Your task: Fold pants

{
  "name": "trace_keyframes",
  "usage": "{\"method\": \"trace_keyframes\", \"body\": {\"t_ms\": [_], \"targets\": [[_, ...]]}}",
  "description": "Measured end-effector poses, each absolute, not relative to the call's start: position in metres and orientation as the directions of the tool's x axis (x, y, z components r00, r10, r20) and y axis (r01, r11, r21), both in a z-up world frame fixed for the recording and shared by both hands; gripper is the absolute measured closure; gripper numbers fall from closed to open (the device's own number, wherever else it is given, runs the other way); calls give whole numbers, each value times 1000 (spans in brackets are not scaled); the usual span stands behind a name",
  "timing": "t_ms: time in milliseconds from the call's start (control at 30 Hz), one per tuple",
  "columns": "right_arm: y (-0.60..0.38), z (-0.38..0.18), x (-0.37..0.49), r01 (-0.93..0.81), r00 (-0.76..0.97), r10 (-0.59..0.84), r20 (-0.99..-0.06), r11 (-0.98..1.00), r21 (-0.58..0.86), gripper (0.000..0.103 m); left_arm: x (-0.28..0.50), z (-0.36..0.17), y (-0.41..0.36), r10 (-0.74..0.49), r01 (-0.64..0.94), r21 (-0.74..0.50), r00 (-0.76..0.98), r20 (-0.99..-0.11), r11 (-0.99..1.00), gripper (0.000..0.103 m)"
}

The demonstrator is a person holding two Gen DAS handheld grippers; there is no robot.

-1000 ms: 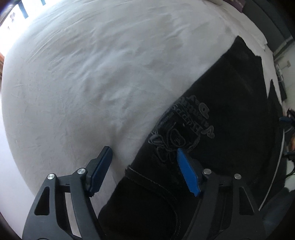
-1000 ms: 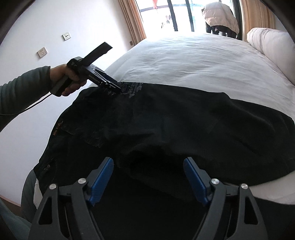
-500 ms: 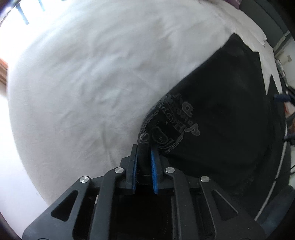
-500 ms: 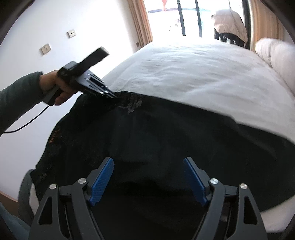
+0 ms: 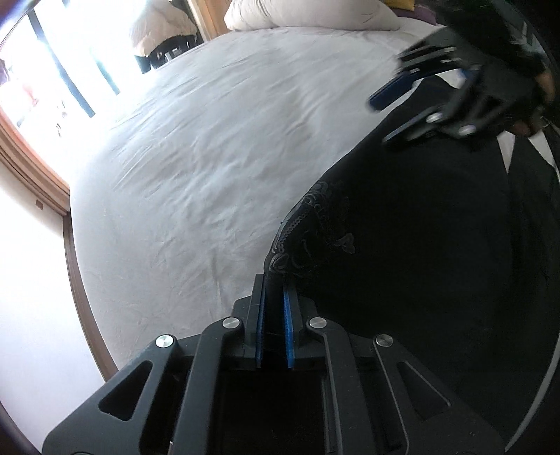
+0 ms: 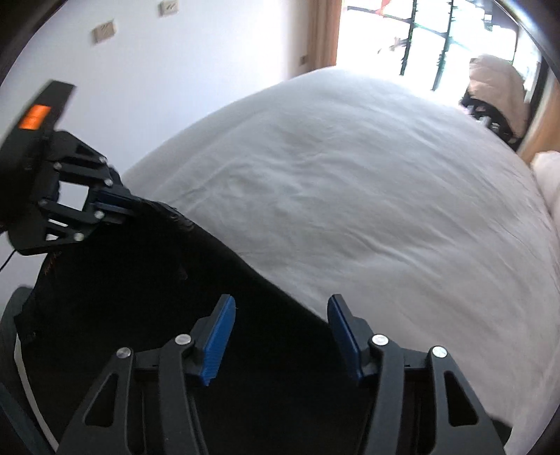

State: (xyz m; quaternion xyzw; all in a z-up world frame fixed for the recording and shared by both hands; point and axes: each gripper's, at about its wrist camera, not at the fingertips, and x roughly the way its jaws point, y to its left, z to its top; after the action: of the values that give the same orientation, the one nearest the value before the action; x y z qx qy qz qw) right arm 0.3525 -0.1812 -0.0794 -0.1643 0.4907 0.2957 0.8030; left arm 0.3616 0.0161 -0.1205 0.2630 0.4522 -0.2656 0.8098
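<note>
Black pants [image 5: 420, 245] with embroidered stitching lie on a white bed [image 5: 210, 157]. My left gripper [image 5: 274, 290] is shut on the embroidered edge of the pants and lifts it; it also shows at the left in the right wrist view [image 6: 126, 210]. My right gripper [image 6: 280, 325] is open over the far edge of the pants [image 6: 157, 297], jaws apart with nothing between them. It shows at the upper right in the left wrist view [image 5: 392, 115].
A white pillow [image 5: 308, 14] lies at the head of the bed. A bright window [image 6: 420, 35] and a chair with a pale coat [image 6: 497, 91] stand beyond the bed. A white wall with switches [image 6: 105, 33] is on the left.
My left gripper shut on the pants' embroidered edge and lifted it. My right gripper moved forward along the pants toward the far edge, staying open.
</note>
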Motion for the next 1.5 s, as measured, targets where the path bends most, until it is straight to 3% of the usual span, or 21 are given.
{"method": "trace_keyframes", "body": {"t_ms": [367,433,567,600,900,1500], "targets": [[-167,-112,367,-734,242,232,-942,679,-22,49,341,-113,13,-200,694,224,474,-857,685,96],[-166,-114,368,-744,224,226,-948,668,-16,57,339,-114,11,-204,701,223,470,-858,678,96],[-162,-120,368,-749,201,220,-955,663,-5,91,335,-109,14,-205,692,220,476,-855,688,96],[-161,-120,366,-749,202,220,-954,662,-6,94,335,-109,15,-203,688,220,478,-855,691,96],[-160,-107,346,-701,269,230,-935,712,-27,99,332,-115,18,-197,665,193,463,-864,721,101],[-152,-81,294,-599,417,262,-870,800,-46,99,289,-96,24,-239,623,136,480,-844,770,101]]}}
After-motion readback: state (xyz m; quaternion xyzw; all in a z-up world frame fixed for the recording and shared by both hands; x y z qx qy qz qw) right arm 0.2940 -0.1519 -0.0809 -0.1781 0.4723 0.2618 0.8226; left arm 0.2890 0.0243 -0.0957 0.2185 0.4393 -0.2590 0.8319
